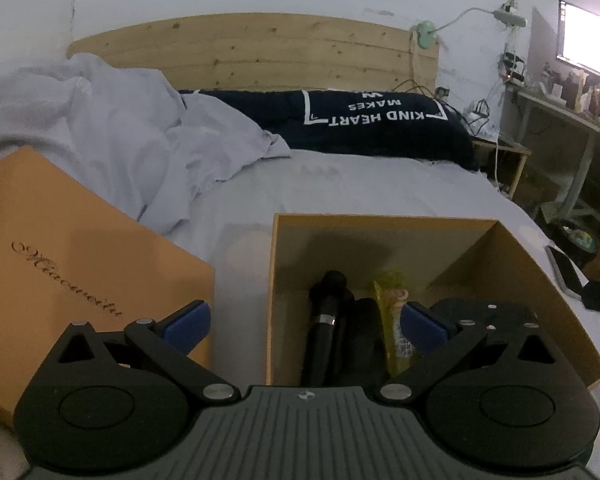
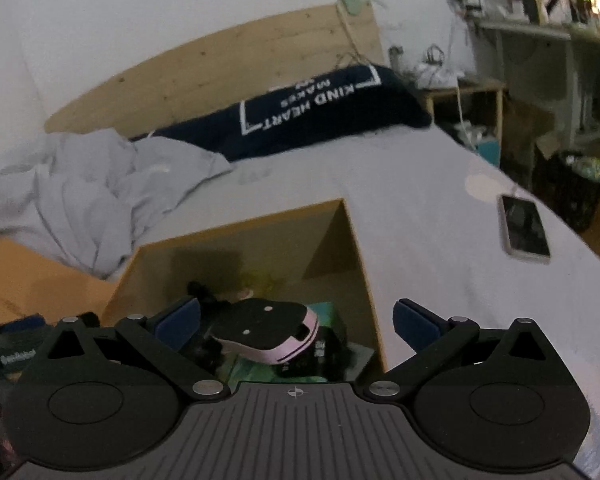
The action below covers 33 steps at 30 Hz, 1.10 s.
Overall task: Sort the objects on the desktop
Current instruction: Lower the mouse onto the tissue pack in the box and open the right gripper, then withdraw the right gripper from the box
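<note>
Right wrist view: our right tongs (image 2: 296, 320) gape wide, empty, over the pink mouse (image 2: 268, 336) lying upside-down in the box (image 2: 360, 248). Probably light, hard, slick; we'd pinch its sides.

The open box (image 1: 380, 240) sits on the bed (image 1: 360, 184) before me, its lid (image 1: 80, 272) lying to its left. In the box a microphone (image 1: 326, 320) lies left of a mouse (image 2: 264, 332). A phone (image 2: 524, 230) lies right; the pillow (image 1: 380, 124) rests far behind.
</note>
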Motion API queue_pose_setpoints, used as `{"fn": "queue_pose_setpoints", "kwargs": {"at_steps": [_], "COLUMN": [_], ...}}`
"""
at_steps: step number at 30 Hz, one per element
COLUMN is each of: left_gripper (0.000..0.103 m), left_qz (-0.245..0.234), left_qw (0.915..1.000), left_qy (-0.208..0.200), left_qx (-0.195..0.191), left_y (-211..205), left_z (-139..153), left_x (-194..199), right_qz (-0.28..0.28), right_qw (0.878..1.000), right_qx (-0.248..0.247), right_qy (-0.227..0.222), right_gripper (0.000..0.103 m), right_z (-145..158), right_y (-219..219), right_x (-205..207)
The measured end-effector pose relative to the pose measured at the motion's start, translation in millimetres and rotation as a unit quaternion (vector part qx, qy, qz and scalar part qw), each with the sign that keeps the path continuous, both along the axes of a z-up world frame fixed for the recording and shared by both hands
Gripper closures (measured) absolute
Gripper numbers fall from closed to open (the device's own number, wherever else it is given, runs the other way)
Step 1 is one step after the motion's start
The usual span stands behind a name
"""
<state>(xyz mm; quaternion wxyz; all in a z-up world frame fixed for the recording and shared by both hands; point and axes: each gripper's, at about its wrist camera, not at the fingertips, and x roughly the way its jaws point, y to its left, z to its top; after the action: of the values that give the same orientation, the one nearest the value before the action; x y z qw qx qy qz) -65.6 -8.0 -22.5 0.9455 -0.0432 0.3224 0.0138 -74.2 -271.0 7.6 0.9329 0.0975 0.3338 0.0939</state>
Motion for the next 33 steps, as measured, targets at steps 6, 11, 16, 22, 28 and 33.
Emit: {"fn": "queue_pose_setpoints", "kwargs": {"at_steps": [6, 11, 16, 22, 28, 33], "left_gripper": [0.0, 0.0, 0.0, 0.0, 0.0, 0.0], "left_qz": [-0.01, -0.013, -0.013, -0.013, -0.014, -0.013], "left_qw": [0.9999, 0.9998, 0.9997, 0.9995, 0.9996, 0.9997], "left_qy": [0.005, 0.009, 0.014, 0.019, 0.018, 0.016], "left_qx": [0.009, 0.015, 0.018, 0.021, 0.019, 0.016], "left_y": [-7, -9, -10, -11, -11, -10], "left_z": [-3, -5, -6, -8, -8, -7], "left_x": [-1, -1, 0, 0, -1, -1], "right_qz": [0.018, 0.039, 0.054, 0.056, 0.052, 0.047], "right_qw": [1.0, 0.998, 0.997, 0.997, 0.997, 0.997], "right_qx": [-0.013, -0.025, -0.037, -0.035, -0.036, -0.034], "right_qy": [0.011, 0.034, 0.038, 0.035, 0.038, 0.041], "right_gripper": [0.0, 0.0, 0.0, 0.0, 0.0, 0.0], "right_z": [-12, -21, -25, -23, -23, -24], "right_y": [7, 16, 24, 24, 23, 21], "right_x": [7, 11, 10, 7, 7, 8]}}
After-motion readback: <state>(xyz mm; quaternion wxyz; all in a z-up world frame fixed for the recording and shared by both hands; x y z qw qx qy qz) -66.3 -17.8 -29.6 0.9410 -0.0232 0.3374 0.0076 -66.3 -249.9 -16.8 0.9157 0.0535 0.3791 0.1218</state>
